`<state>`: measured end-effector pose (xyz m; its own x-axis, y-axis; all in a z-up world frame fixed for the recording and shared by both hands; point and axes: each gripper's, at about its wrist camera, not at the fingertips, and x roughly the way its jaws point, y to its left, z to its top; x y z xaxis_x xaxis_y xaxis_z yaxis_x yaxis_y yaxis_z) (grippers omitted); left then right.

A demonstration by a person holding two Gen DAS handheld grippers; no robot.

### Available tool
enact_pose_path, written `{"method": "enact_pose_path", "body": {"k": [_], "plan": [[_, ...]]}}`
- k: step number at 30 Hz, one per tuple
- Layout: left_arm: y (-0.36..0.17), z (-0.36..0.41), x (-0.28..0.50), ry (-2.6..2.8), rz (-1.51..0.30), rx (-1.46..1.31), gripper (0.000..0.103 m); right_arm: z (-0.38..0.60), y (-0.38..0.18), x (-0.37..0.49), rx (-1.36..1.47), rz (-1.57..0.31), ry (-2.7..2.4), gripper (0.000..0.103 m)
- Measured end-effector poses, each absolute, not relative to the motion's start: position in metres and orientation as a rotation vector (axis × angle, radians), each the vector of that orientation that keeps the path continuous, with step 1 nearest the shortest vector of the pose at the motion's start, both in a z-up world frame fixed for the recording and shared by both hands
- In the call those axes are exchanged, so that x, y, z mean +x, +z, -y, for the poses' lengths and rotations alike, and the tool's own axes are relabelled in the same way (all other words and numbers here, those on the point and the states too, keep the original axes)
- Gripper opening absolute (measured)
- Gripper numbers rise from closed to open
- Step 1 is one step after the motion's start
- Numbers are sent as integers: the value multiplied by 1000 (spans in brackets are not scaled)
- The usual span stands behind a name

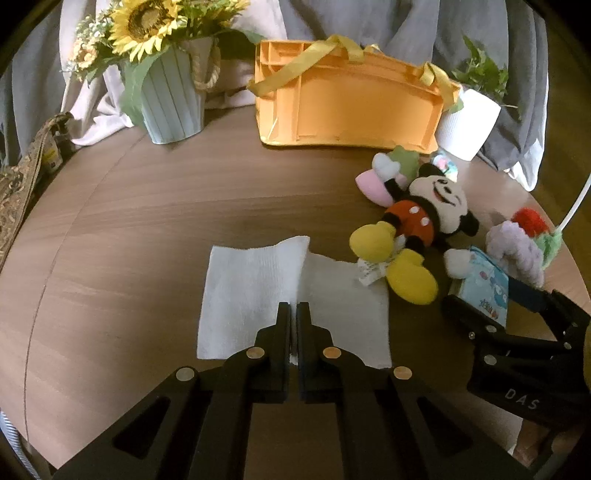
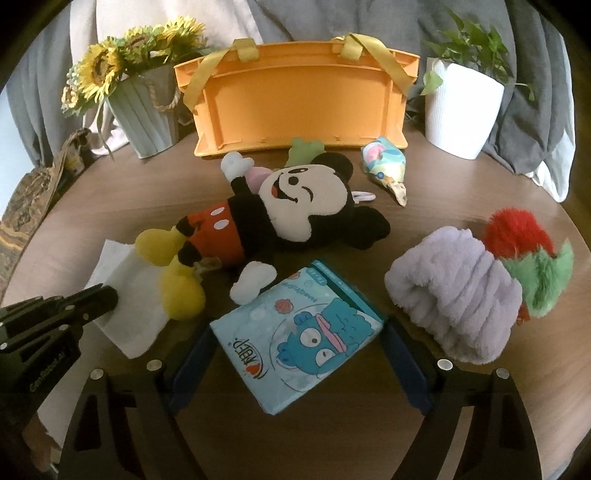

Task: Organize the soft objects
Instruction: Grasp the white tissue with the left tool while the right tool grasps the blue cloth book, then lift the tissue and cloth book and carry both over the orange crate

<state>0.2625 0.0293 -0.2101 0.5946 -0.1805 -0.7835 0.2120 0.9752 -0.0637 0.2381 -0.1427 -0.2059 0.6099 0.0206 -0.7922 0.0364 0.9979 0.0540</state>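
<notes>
Sunflower vase (image 1: 173, 99), white potted plant (image 2: 461, 110), round wooden table (image 1: 147, 206).

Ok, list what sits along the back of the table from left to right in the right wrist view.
Sunflower pot → orange basket → white plant pot.

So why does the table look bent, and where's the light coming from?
Left wrist view: the fisheye lens bows the table and blacks out the corners; soft light brightens the sunflowers. Right wrist view: same bulge curves the orange basket; dim foreground, gentle shadows, no glare.
</notes>
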Motion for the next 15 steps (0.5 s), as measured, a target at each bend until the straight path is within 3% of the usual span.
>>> {"method": "enact_pose_path", "body": {"k": [15], "plan": [[-151,-30,237,-272,-780,4,5,145,-157,212,112,-848,-8,88]]}}
